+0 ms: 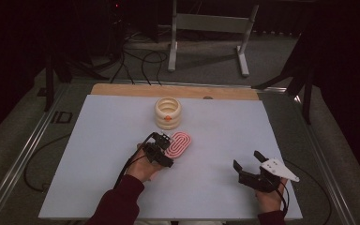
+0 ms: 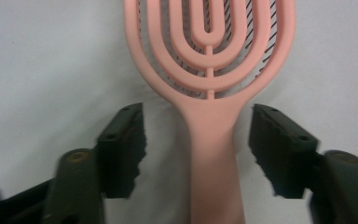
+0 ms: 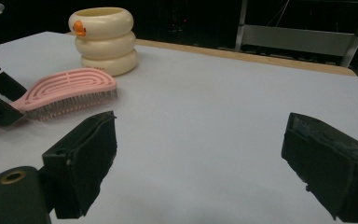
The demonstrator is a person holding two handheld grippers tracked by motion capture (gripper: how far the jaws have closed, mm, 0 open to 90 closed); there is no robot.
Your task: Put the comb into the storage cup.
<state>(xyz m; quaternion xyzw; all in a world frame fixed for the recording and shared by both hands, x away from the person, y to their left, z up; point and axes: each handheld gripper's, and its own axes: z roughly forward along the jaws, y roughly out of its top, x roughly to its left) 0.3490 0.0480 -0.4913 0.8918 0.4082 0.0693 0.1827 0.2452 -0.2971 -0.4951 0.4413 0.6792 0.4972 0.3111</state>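
Lying bristles down on the white table (image 1: 98,154), a pink brush (image 1: 179,144) sits near the middle, its oval head pointing far and slightly right, its handle running back toward the person. The left gripper (image 1: 161,150) is at that handle. In the left gripper view the handle (image 2: 213,158) runs straight up between the two black jaws, with a clear strip of table showing on either side of it, so the jaws straddle the handle without pressing on it. They stand part-way apart. The brush's ribbed head (image 2: 209,42) fills the top of that view, dark bristles showing through its slots.

Just beyond the brush, toward the far edge, stands a cream holder (image 1: 168,112) made of three stacked rings with a small orange mark on its front; brush and holder are close but apart.

The right gripper (image 1: 247,165) is held well to the right, near the person's edge, its jaws spread wide over bare table with nothing between them. The right gripper view shows the brush (image 3: 67,91) and the holder (image 3: 105,39) off to its far left.
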